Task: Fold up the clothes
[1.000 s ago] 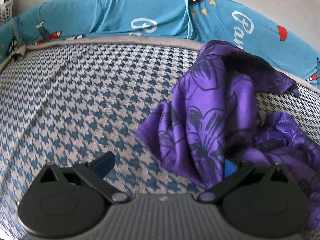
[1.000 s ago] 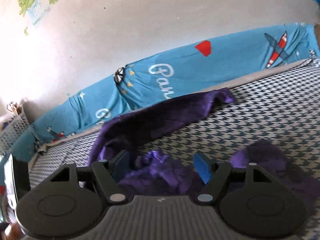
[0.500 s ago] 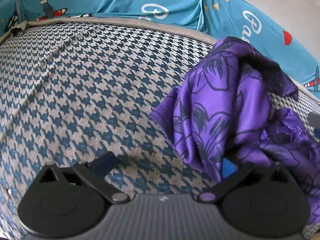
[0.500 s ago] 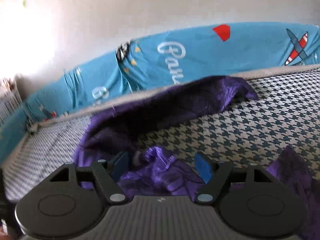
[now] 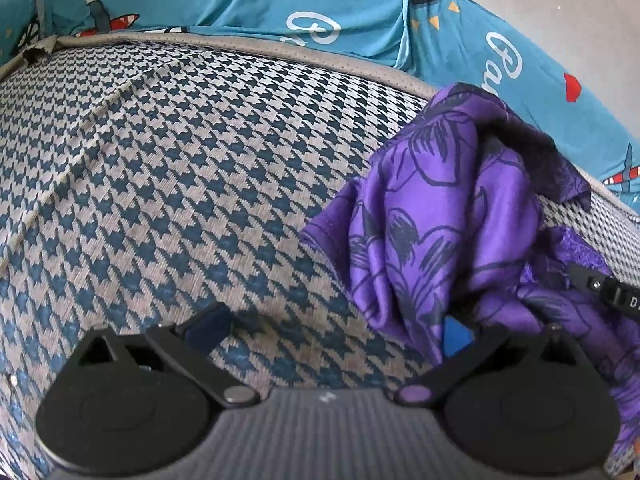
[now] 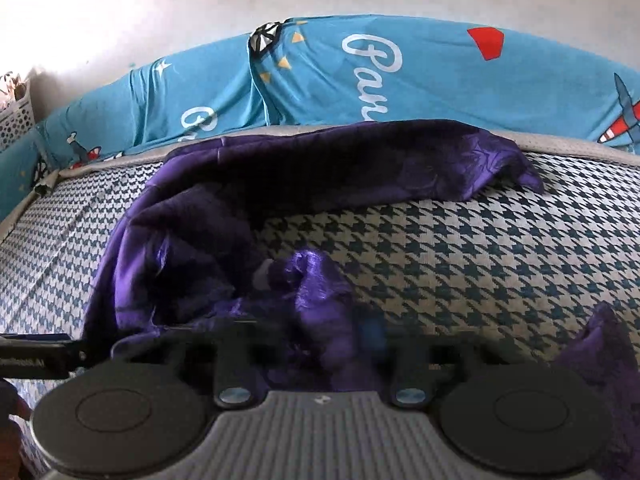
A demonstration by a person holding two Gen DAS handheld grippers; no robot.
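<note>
Your left gripper (image 5: 332, 330) stands wide open above the bed, its dark near-left pad over bare weave and its blue right pad (image 5: 454, 340) tucked against a hanging fold of the purple garment (image 5: 436, 220), gripping nothing. That garment is glossy satin printed with dark line-drawn flowers, bunched into soft ridges on the right of the houndstooth mattress cover (image 5: 180, 180), a coarse knit of navy and pale grey. Your right gripper (image 6: 316, 344) is blurred and its jaws are closing, with a shiny crumpled ridge of the same purple cloth (image 6: 316, 280) between them. Along the far edge runs a smooth teal sheet (image 6: 420, 76) with white script and aeroplanes.
</note>
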